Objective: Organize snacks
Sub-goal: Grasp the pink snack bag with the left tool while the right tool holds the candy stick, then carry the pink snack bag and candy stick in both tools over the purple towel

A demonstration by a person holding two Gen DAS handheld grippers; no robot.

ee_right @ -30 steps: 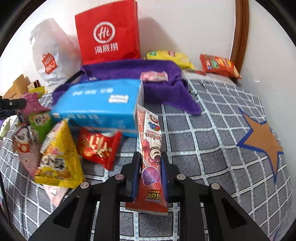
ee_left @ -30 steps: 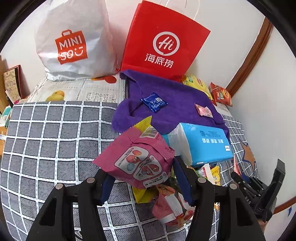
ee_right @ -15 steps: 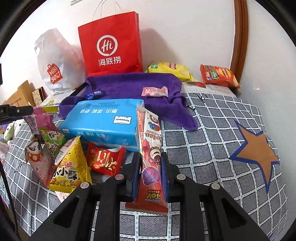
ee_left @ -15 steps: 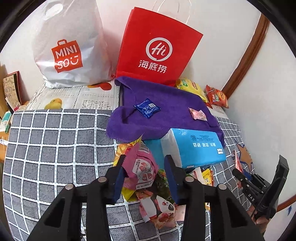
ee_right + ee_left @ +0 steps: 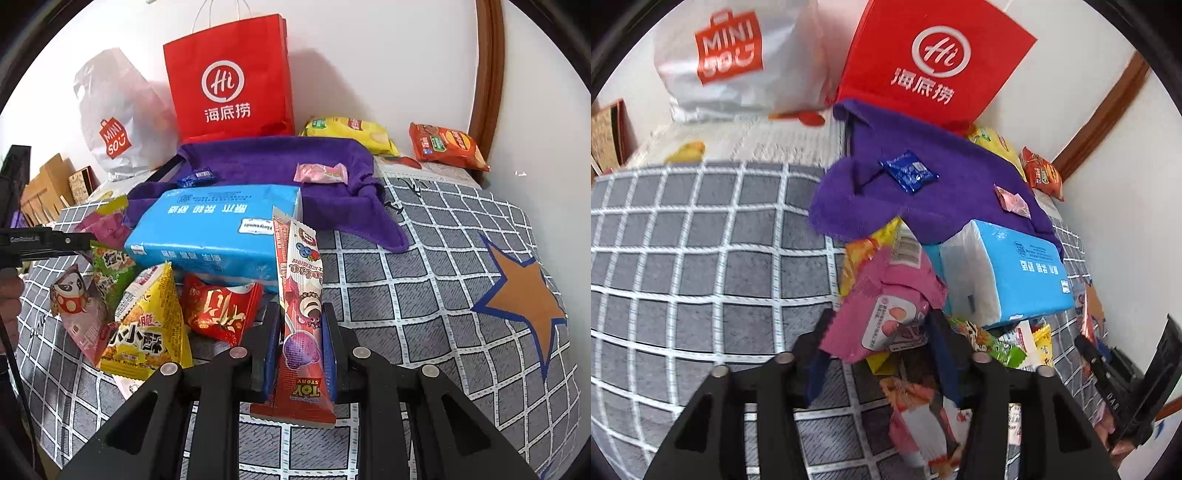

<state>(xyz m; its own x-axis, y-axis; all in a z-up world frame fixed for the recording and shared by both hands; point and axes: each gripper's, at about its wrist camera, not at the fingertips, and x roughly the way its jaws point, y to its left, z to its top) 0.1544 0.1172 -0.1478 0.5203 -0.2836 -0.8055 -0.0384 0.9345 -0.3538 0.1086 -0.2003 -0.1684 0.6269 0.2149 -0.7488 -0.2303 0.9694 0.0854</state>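
A crumpled pink snack packet (image 5: 886, 314) lies between the fingers of my left gripper (image 5: 881, 317), resting on the snack pile beside the blue tissue pack (image 5: 1008, 273). The jaws are opening, and the pads no longer squeeze the packet. My right gripper (image 5: 300, 310) is shut on a long red Toy Story stick packet (image 5: 299, 258), which stands up between its pads above the checked cover. The pile by the tissue pack (image 5: 221, 229) holds a yellow triangular packet (image 5: 147, 325), a red packet (image 5: 218, 310) and a green packet (image 5: 110, 266). The left gripper (image 5: 44, 240) shows at the right wrist view's left edge.
A purple cloth (image 5: 273, 155) carries a small blue packet (image 5: 908, 171) and a pink candy (image 5: 321, 172). Behind it stand a red paper bag (image 5: 229, 81) and a white shopping bag (image 5: 114, 122). Yellow chips (image 5: 351, 133) and orange chips (image 5: 447, 146) lie by the wall. The grey checked cover (image 5: 701, 240) spreads to the left.
My left gripper squeezed the pink packet narrow, then widened again while sinking onto the pile. The right gripper keeps its grip on the stick packet and has not moved.
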